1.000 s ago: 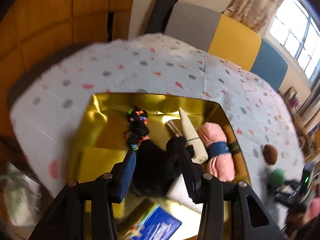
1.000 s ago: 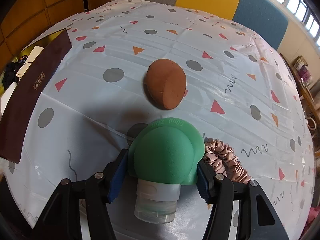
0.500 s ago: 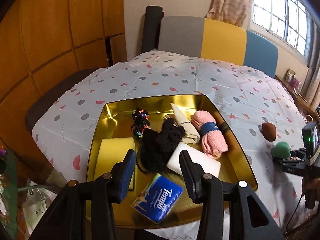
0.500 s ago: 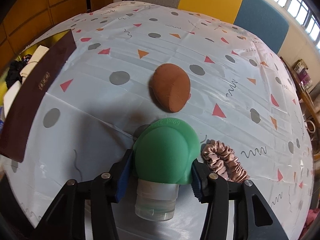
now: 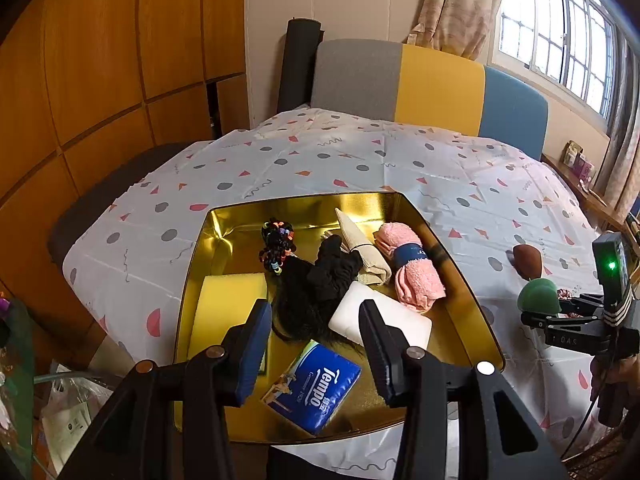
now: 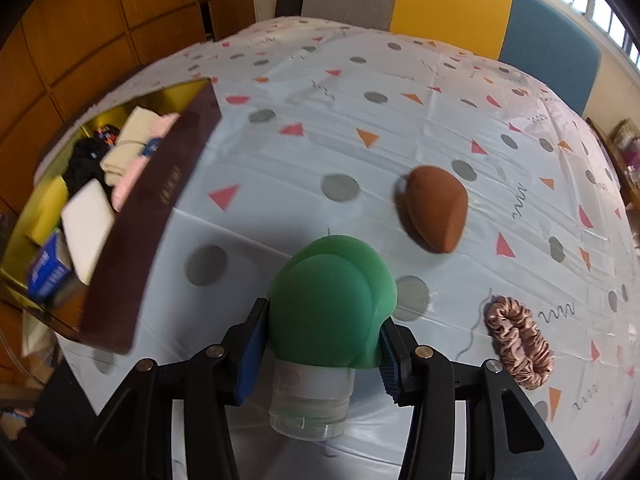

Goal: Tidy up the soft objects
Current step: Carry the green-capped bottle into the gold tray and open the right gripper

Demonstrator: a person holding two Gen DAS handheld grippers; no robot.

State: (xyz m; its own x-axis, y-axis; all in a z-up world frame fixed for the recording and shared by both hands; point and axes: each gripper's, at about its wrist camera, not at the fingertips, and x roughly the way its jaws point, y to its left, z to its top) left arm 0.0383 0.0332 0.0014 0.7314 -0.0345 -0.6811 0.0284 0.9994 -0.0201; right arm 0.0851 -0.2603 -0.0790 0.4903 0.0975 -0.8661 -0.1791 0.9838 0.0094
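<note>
Gripping the green squeeze bottle (image 6: 334, 300) by its soft body, the right gripper (image 6: 320, 350) has both pads pressed into the silicone, with the clear cap hanging toward the camera and the bottle lifted off the bench (image 6: 360, 140). The left gripper (image 5: 316, 344) hangs open and empty over the near end of the gold tray (image 5: 472, 312), which sits by the bench's left edge. Inside lie a yellow sponge (image 5: 224, 312), black hair pieces (image 5: 308, 292), a white pad (image 5: 380, 320), a pink towel roll (image 5: 416, 276), a beige cloth (image 5: 364, 248) and a blue tissue pack (image 5: 316, 390). A brown makeup sponge (image 6: 438, 208) and a pink scrunchie (image 6: 520, 344) lie out on the bench. Main risk, I judge: the bottle's rounded, yielding body could squirm out of the pads mid-carry, since the grip sits near the neck. It could also clip the tray's dark outer wall (image 6: 160, 216) on the way over. The tray is crowded, so a drop may land on the towel roll and tumble. The open left gripper over the tray could get in the way.
</note>
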